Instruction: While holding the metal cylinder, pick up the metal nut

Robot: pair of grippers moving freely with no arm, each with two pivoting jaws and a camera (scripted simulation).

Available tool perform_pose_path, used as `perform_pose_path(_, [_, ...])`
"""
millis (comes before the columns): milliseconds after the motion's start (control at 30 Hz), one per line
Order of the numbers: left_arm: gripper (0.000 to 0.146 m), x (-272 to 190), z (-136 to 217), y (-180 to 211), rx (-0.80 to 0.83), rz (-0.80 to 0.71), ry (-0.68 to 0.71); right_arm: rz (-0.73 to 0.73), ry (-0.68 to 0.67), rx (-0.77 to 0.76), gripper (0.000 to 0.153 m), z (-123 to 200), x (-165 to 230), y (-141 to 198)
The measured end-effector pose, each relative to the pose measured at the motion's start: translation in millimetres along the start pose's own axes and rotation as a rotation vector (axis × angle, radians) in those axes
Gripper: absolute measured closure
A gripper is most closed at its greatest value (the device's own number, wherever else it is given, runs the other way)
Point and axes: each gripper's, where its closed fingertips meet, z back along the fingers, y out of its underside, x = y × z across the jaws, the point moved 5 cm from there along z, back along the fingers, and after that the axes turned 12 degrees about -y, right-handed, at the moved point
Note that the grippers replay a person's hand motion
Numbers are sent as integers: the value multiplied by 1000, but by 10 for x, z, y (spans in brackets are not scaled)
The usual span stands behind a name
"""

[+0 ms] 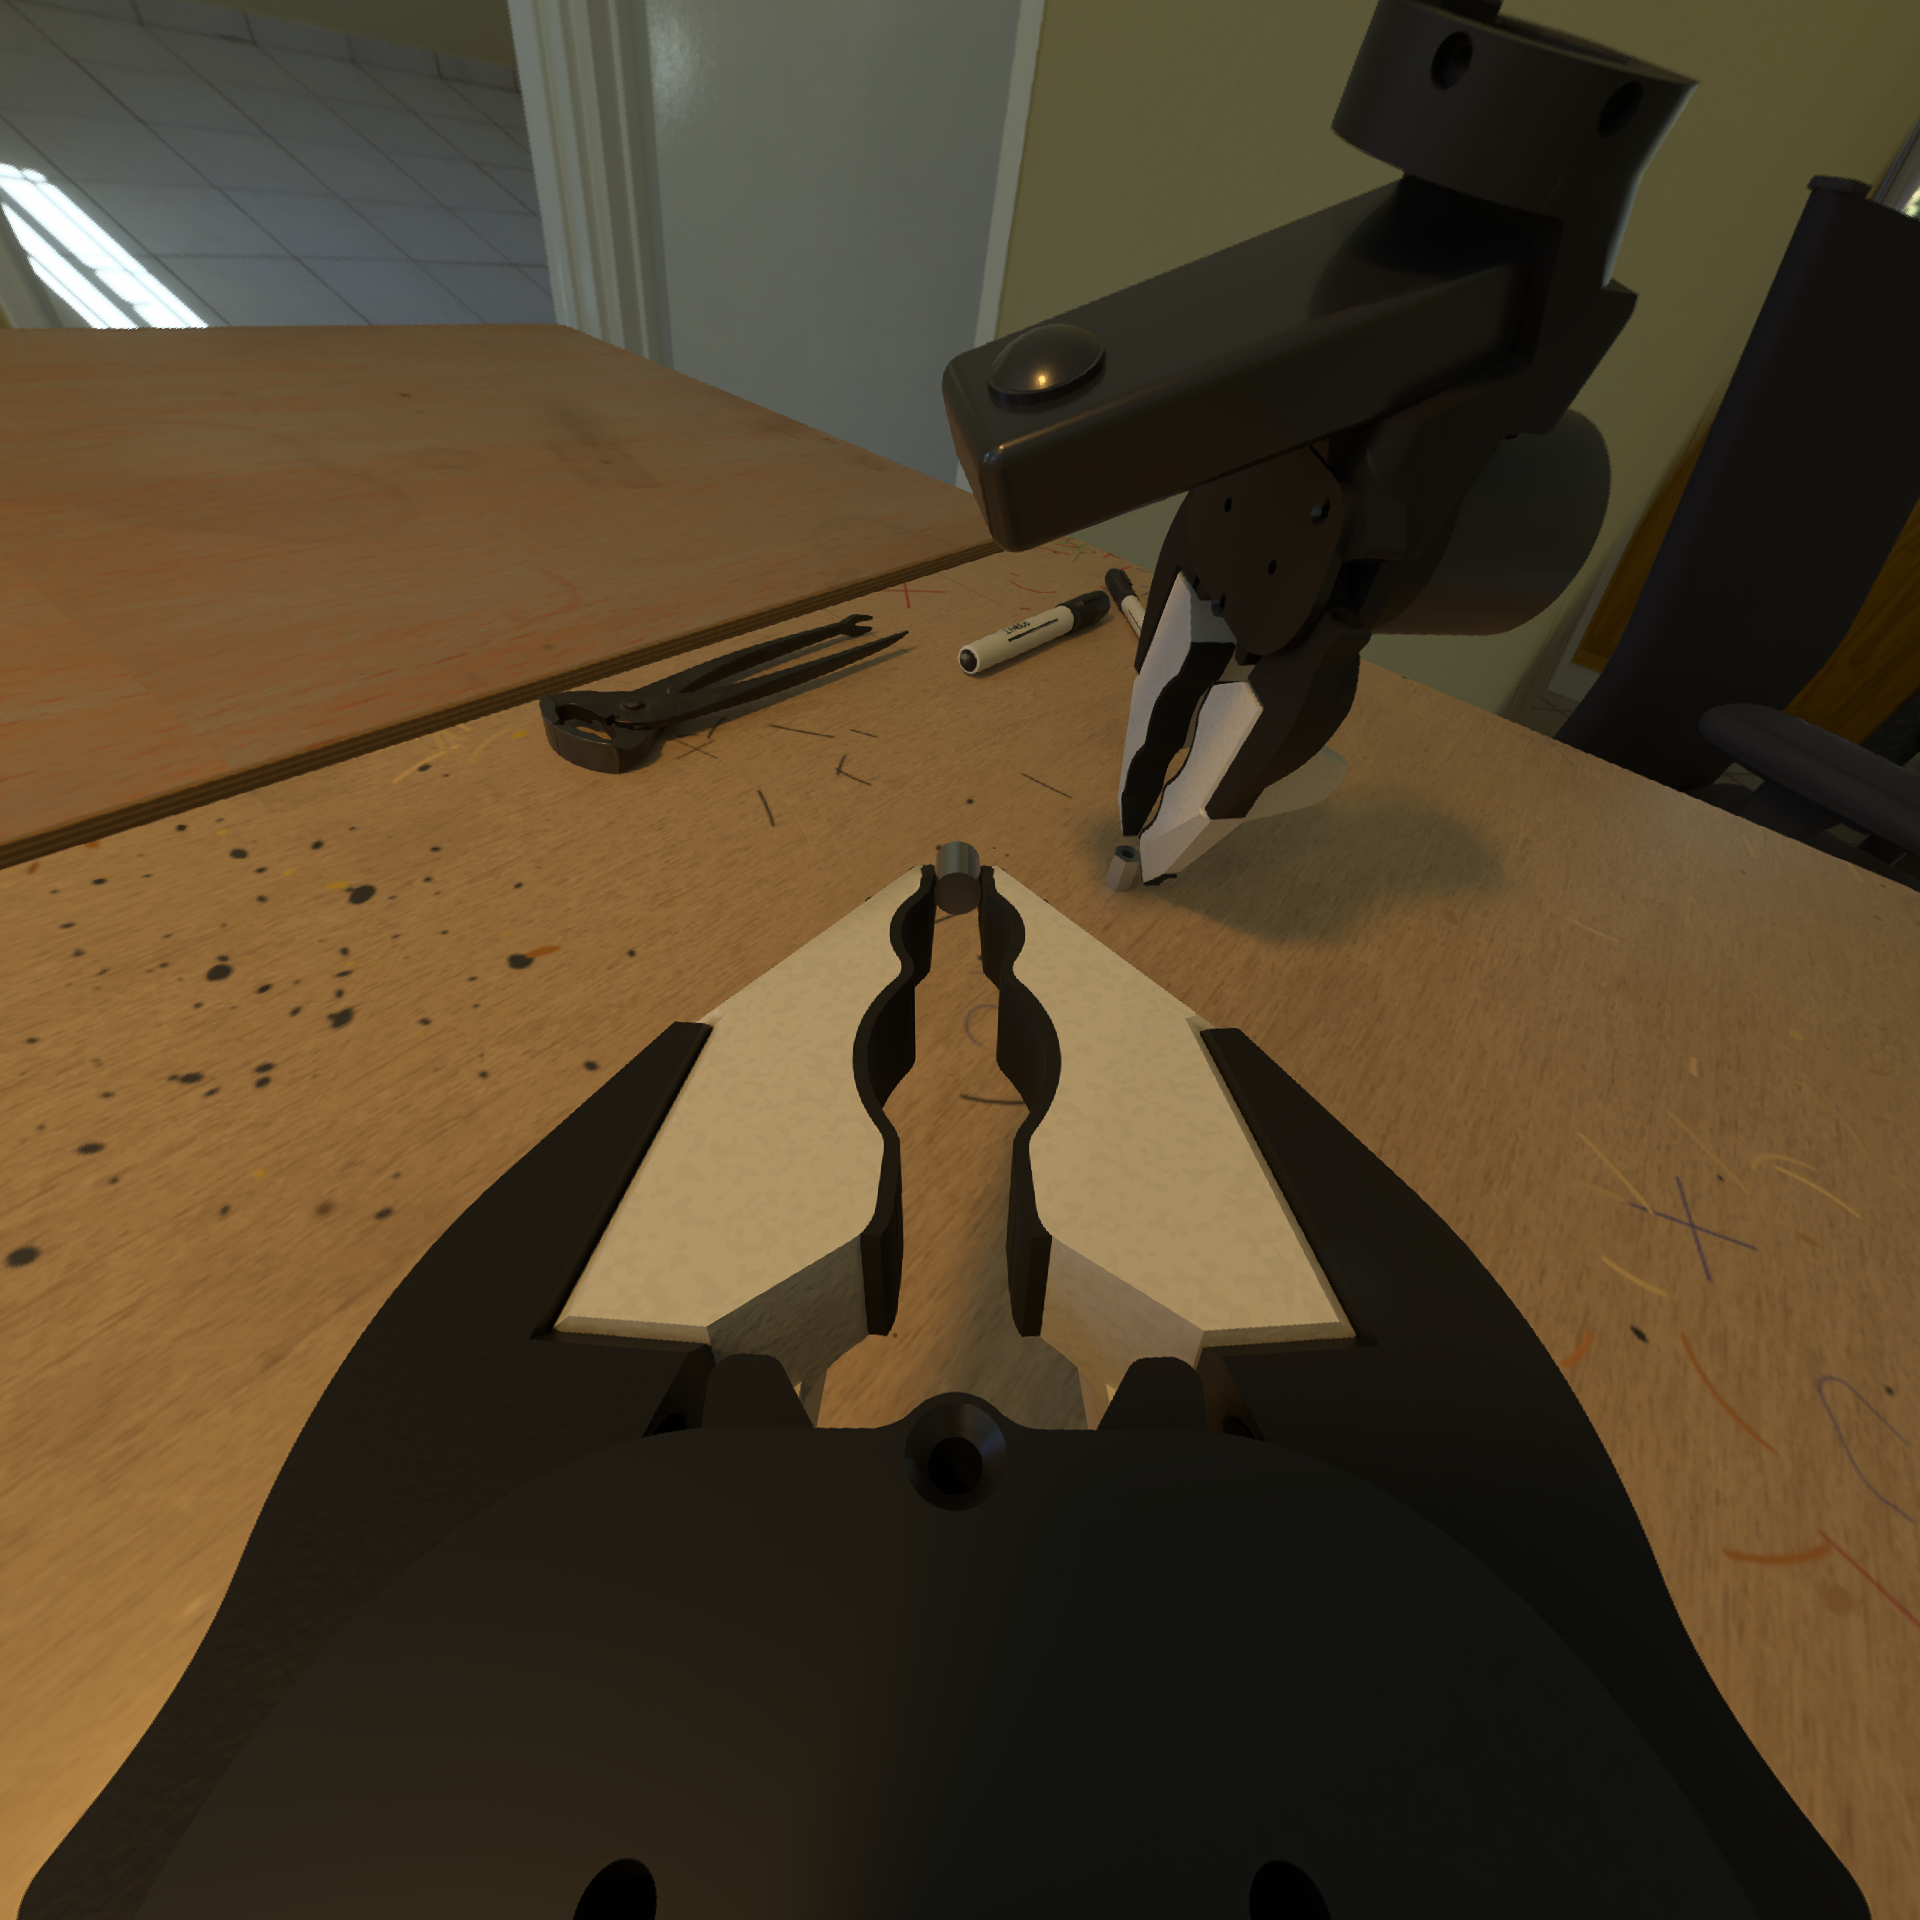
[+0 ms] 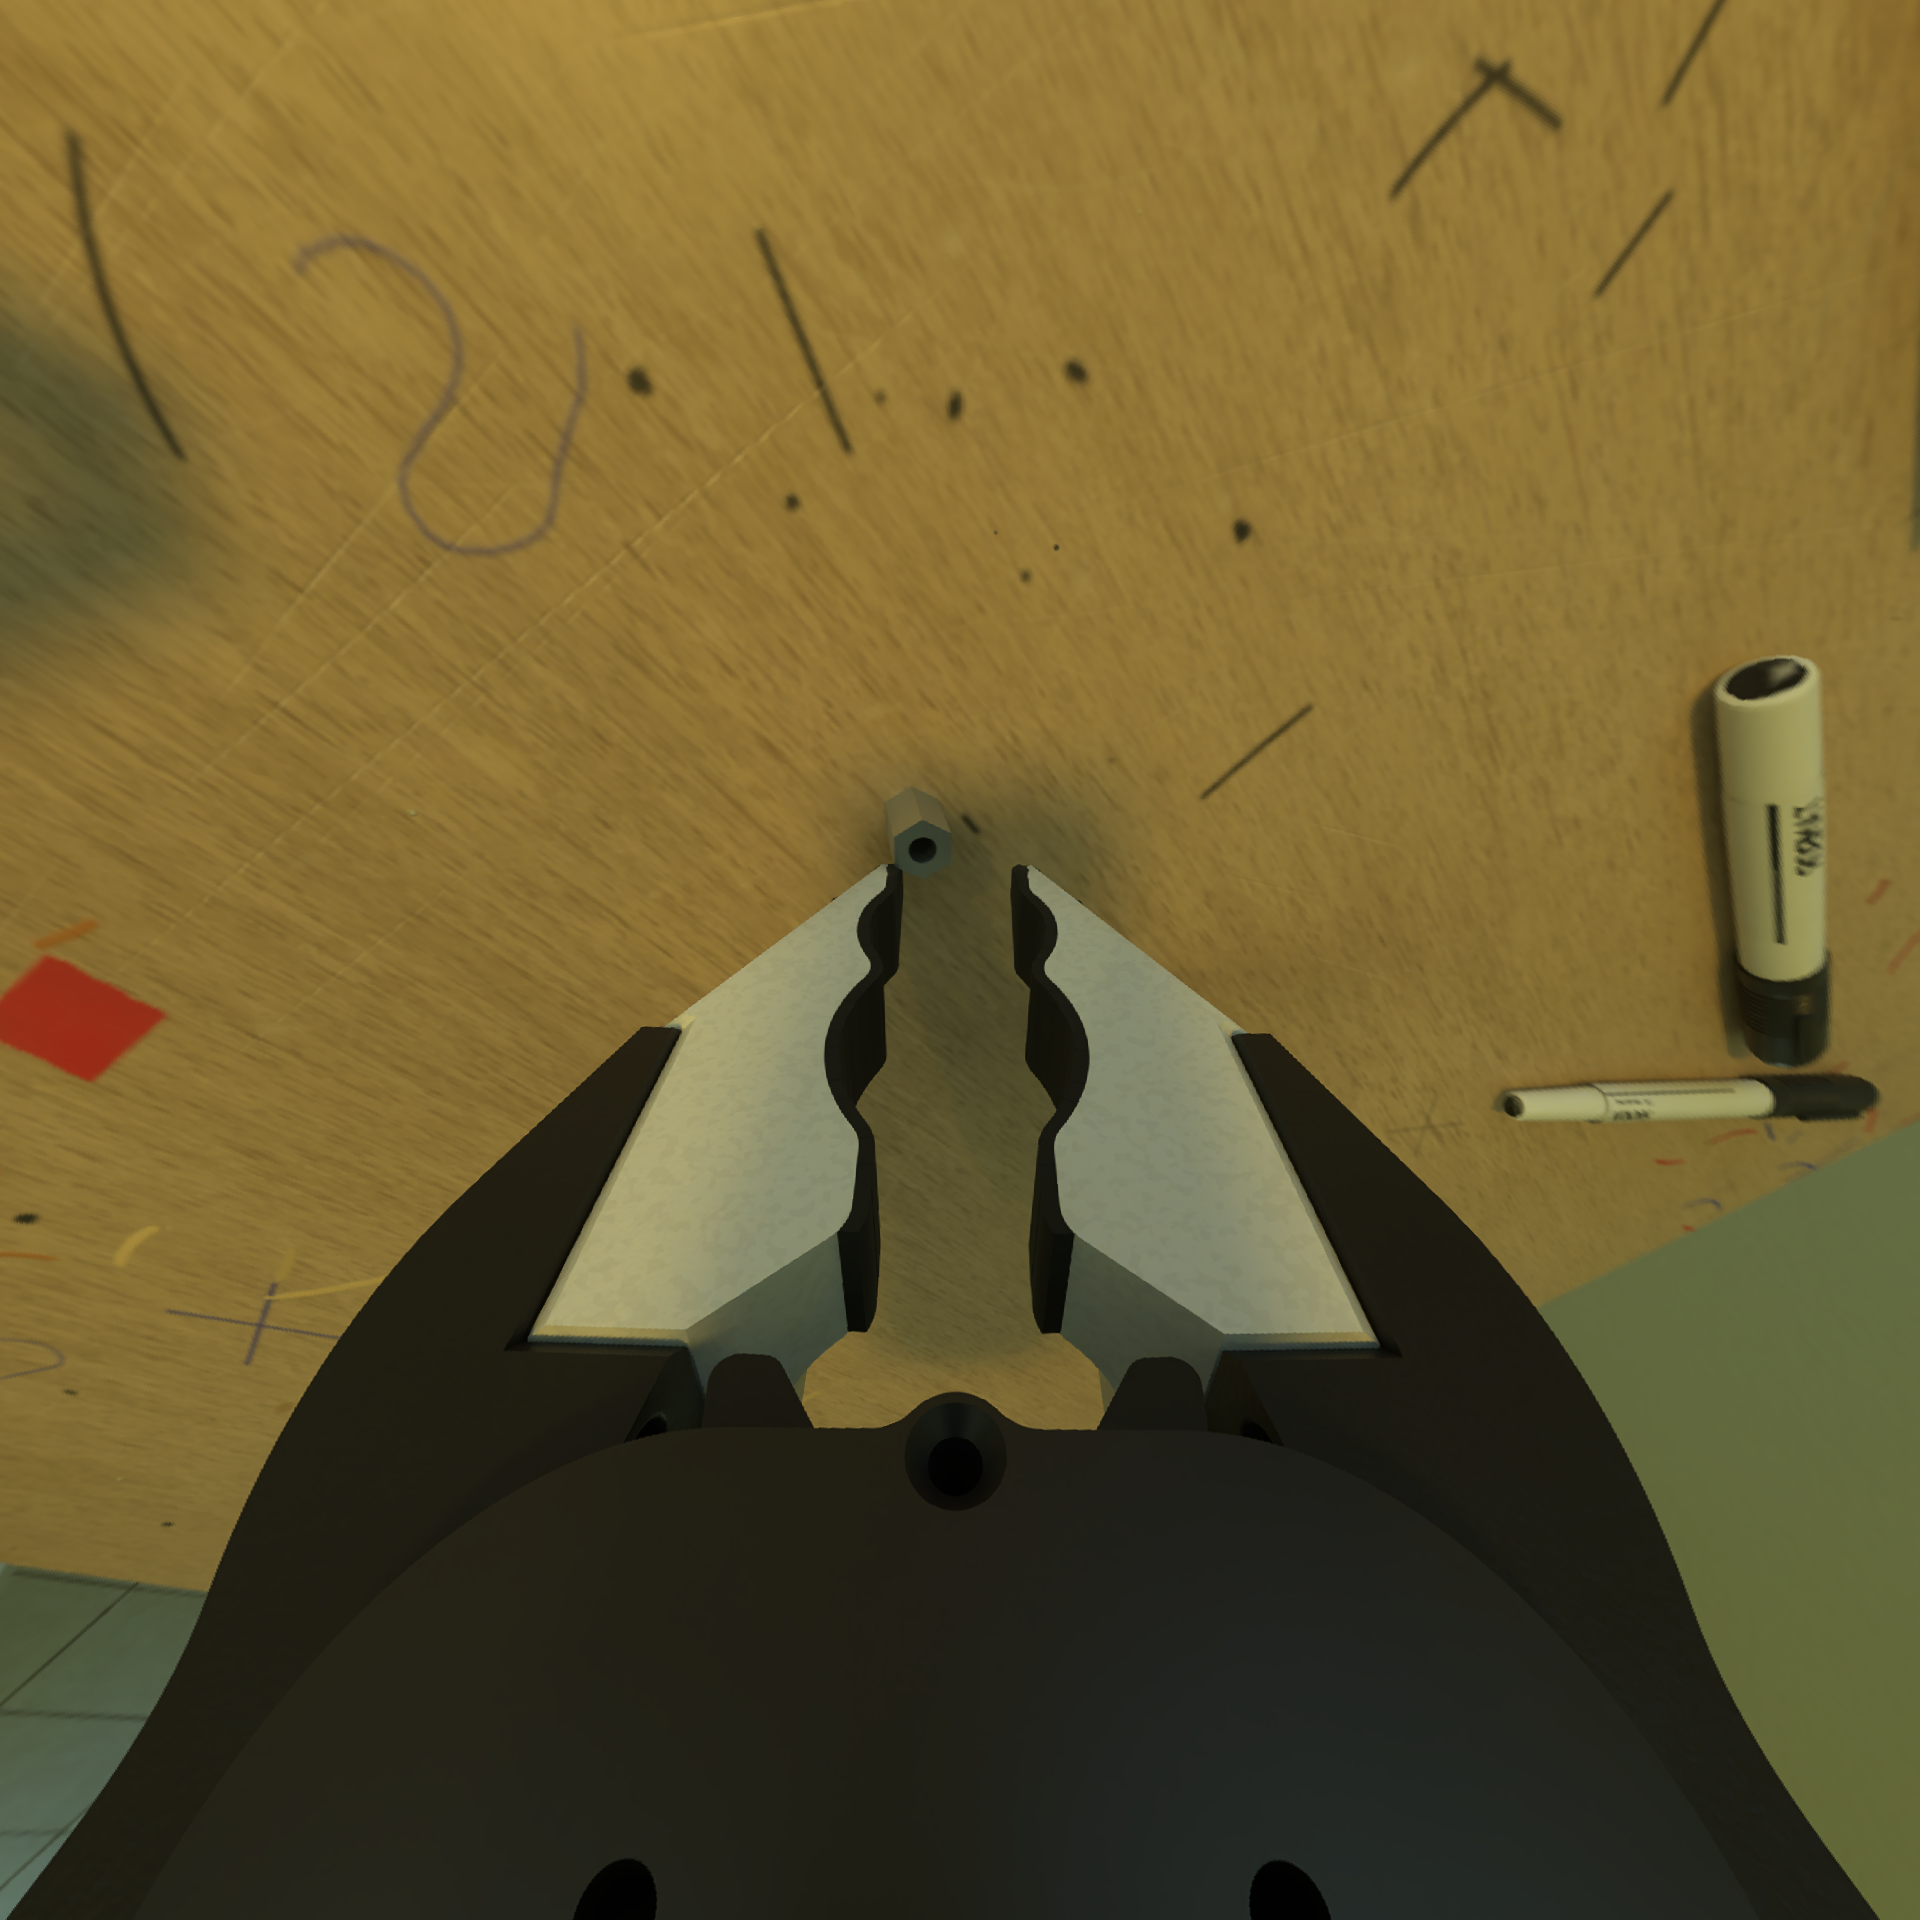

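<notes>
My left gripper [image 1: 957, 902] is shut on a small grey metal cylinder [image 1: 957, 871], which stands upright between the fingertips above the wooden table [image 1: 1351, 1091]. My right gripper [image 2: 956, 875] is open, tips pointing down close to the table. The grey hex metal nut [image 2: 918, 840] lies on the table just beyond its left fingertip, off-centre and outside the gap between the jaws. In the left wrist view the right gripper [image 1: 1141, 857] hangs ahead to the right, tips at the nut [image 1: 1122, 864].
Black pincers [image 1: 707, 691] and two markers [image 1: 1029, 632] lie farther back by a raised board [image 1: 416, 520]. The markers also show in the right wrist view [image 2: 1766, 852] [image 2: 1683, 1099] near the table edge. A dark chair [image 1: 1818, 520] stands to the right.
</notes>
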Motion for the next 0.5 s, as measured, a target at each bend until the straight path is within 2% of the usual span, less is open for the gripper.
perform_pose_path(167, [139,1,5,-7,-4,4,1,4,-81,-16,141,-30,17,-22])
perform_pose_path(367, [139,-10,6,-5,-1,-4,5,55,-83,-38,142,-10,68,-59])
perform_pose_path(500, [139,-4,5,-1,1,0,7,73,-139,-150,142,223,165,-36])
